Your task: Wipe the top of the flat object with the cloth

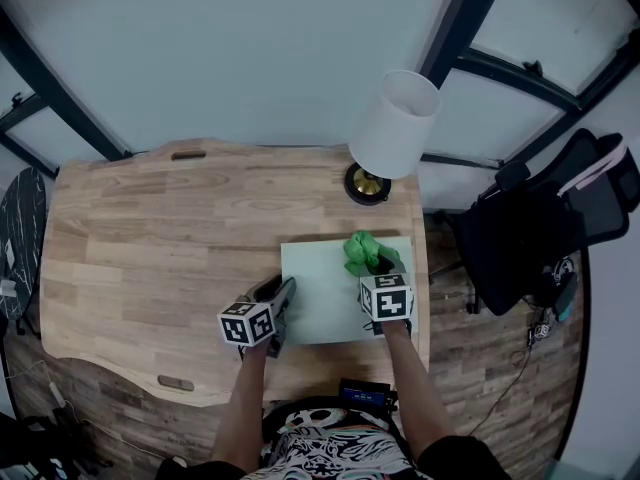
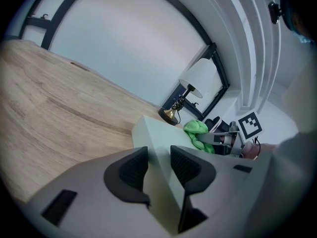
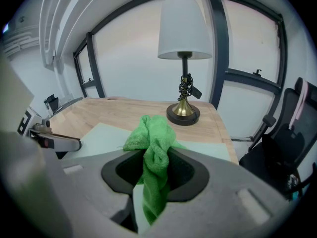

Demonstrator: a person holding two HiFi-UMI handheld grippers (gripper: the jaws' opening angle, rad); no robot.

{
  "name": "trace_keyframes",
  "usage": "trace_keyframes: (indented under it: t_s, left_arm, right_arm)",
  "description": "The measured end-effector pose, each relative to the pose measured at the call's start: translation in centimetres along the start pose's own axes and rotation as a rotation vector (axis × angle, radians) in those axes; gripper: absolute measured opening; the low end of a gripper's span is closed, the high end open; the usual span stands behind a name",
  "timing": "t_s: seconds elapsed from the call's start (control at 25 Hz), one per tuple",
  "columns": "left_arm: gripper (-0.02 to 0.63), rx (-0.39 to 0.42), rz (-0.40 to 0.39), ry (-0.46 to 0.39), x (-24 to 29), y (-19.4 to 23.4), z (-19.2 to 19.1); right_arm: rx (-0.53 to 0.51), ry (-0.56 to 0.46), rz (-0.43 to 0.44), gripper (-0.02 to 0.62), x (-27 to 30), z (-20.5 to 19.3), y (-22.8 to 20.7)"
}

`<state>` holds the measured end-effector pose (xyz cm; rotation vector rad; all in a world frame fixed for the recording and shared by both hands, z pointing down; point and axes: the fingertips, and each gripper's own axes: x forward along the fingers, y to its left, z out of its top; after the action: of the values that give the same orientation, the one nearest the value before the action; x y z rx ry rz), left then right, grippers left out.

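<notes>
Two tongs, two jobs: your left tongs (image 2: 158, 166) are clamped on the near left edge of the flat object (image 1: 325, 303), most likely to steady it on the surface (image 1: 150, 248) against the wiping. Your right tongs (image 3: 156, 175) pinch the green cloth (image 3: 154, 148), which is bunched over the flat object's far right part, near the lamp (image 1: 393, 128). Head view gives you the layout, with the flat object lying by the surface's right edge. Only the left gripper view shows that edge sitting between the pads, and only the right gripper view shows cloth filling the other grip.
</notes>
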<state>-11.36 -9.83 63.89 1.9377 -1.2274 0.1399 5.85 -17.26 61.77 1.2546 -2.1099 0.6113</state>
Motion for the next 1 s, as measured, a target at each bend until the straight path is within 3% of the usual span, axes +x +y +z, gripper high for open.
trace_keyframes:
  t_s: [1.0]
  left_arm:
    - [0.143,-0.025,-0.016,-0.012,0.0,-0.1,-0.1]
  right_arm:
    - [-0.092,0.012,0.105,0.121,1.6,1.2,5.8]
